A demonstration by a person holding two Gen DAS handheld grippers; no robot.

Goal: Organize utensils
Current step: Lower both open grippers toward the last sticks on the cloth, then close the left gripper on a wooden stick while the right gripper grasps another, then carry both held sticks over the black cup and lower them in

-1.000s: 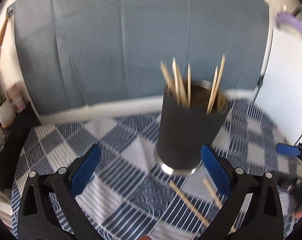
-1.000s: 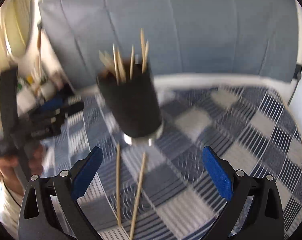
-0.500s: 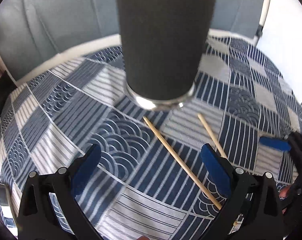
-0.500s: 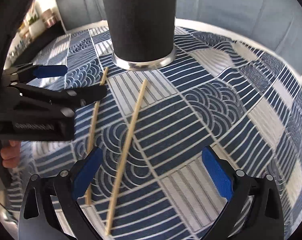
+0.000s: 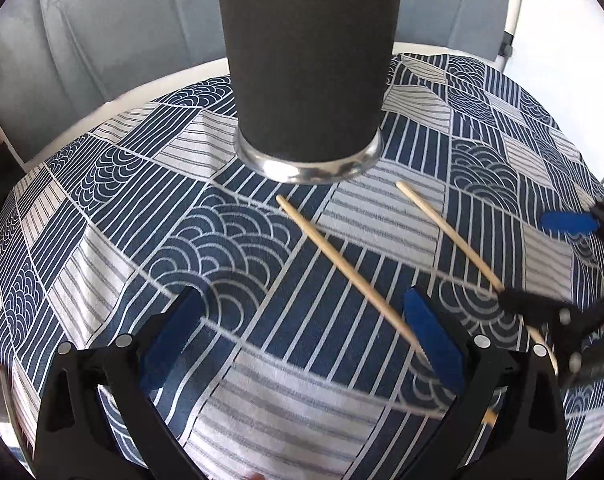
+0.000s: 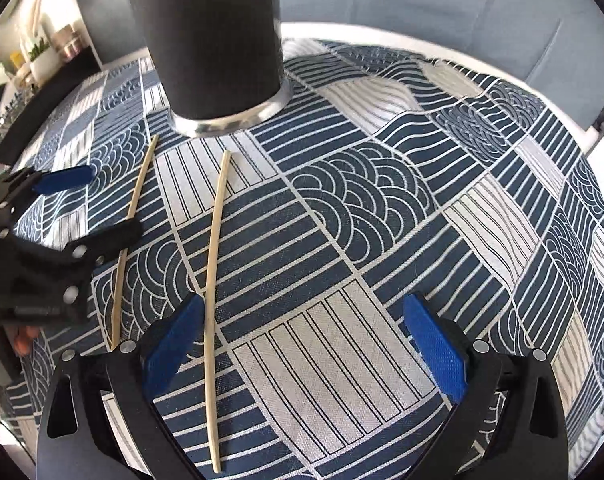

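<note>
The tablecloth [image 6: 382, 208] is navy and white, patched with stripes and wave arcs. The cup [image 5: 308, 60] at upper centre is matte black with a shiny silver base. Two chopsticks [image 6: 213, 264] are pale tan. Gripper pads [image 6: 434, 344] are bright blue.

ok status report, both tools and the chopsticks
Left tool open, right tool open, both empty. Two chopsticks loose on tablecloth before black holder. Nothing blocking.

A cup [image 5: 308, 60] stands on the cloth-covered bench [image 5: 101, 208], with two chopsticks [image 6: 213, 264] lying side by side, apart, just in front of it.
</note>
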